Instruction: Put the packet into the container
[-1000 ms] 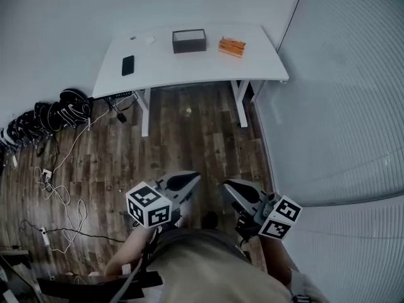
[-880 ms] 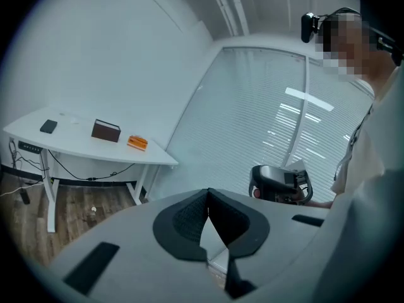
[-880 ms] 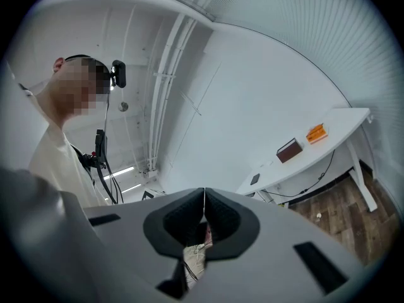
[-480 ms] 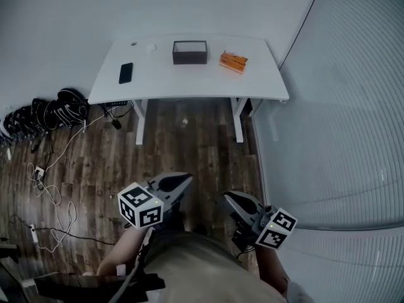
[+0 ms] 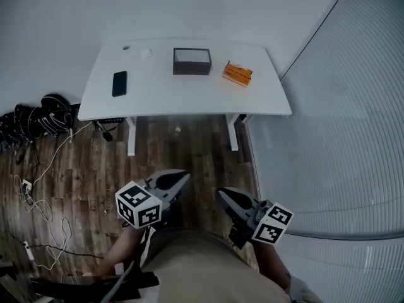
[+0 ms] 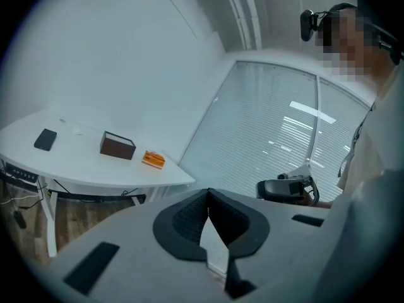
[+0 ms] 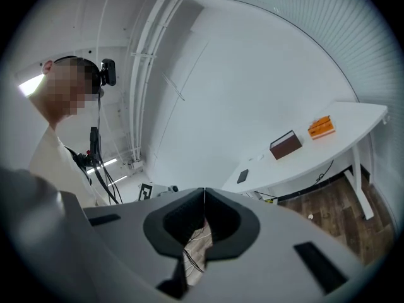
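Note:
An orange packet (image 5: 237, 74) lies on the white table (image 5: 189, 100) at the far side of the room, right of a dark open box, the container (image 5: 192, 61). The packet (image 6: 153, 160) and the container (image 6: 117, 146) show small in the left gripper view, and the packet (image 7: 320, 127) and container (image 7: 285, 144) likewise in the right gripper view. My left gripper (image 5: 181, 177) and right gripper (image 5: 223, 194) are held close to the person's body, far from the table. Both are shut with nothing between the jaws.
A black phone (image 5: 119, 83) and a small white object (image 5: 146, 53) lie on the table's left half. Cables and headsets (image 5: 38, 115) litter the wooden floor at left. A ribbed glass wall (image 5: 341, 137) runs along the right.
The view has moved toward the table, which now sits lower and larger in the head view. Both grippers stay shut and near the body.

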### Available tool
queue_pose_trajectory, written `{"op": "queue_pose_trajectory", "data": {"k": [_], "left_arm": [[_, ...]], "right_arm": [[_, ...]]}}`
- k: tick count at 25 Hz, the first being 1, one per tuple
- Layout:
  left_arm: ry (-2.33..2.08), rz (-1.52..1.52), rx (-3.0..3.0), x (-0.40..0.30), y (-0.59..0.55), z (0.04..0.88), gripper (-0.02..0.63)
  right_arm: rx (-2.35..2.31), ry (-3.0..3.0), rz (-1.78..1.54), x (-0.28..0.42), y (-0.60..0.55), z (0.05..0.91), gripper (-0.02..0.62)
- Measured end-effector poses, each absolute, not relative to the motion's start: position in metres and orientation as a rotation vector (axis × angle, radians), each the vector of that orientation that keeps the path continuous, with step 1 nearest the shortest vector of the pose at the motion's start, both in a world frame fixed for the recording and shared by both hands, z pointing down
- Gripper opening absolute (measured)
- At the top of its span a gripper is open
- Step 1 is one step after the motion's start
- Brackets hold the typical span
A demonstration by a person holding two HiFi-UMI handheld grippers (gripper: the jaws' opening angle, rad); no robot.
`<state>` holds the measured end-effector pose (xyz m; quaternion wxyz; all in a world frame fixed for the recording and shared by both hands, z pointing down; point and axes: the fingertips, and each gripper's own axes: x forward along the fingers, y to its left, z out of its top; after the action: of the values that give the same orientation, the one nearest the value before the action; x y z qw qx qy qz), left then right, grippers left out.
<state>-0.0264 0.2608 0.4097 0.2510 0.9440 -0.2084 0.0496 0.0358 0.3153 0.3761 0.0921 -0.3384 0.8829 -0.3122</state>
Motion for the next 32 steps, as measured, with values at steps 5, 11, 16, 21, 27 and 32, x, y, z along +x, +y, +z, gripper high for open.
{"op": "queue_pose_trajectory", "data": {"k": [5, 11, 16, 21, 27, 32], "left_arm": [[-0.587, 0.101, 2.556, -0.064, 0.205, 0.408, 0.006], [-0.612, 0.103, 2.505, -0.087, 0.176, 0.421, 0.006], [-0.641, 0.116, 2.491, -0.081, 0.152, 0.424, 0.006], [-0.651, 0.091, 2.457, -0.049, 0.122, 0.421, 0.006], [-0.699, 0.186, 2.480, 0.012, 0.066, 0.419, 0.006], [-0.808, 0.284, 2.500, 0.056, 0.025, 0.419, 0.006]], "right_arm": [[-1.001, 2.645, -0.990, -0.006, 0.265, 0.382, 0.015], [-0.991, 2.612, -1.083, -0.026, 0.225, 0.390, 0.015], [-0.984, 2.518, -1.200, -0.012, 0.191, 0.402, 0.015], [-1.001, 2.463, -1.245, 0.032, 0.150, 0.413, 0.015], [-1.003, 2.385, -1.282, 0.112, 0.088, 0.420, 0.015], [-1.004, 2.347, -1.356, 0.190, 0.053, 0.435, 0.015]]}}
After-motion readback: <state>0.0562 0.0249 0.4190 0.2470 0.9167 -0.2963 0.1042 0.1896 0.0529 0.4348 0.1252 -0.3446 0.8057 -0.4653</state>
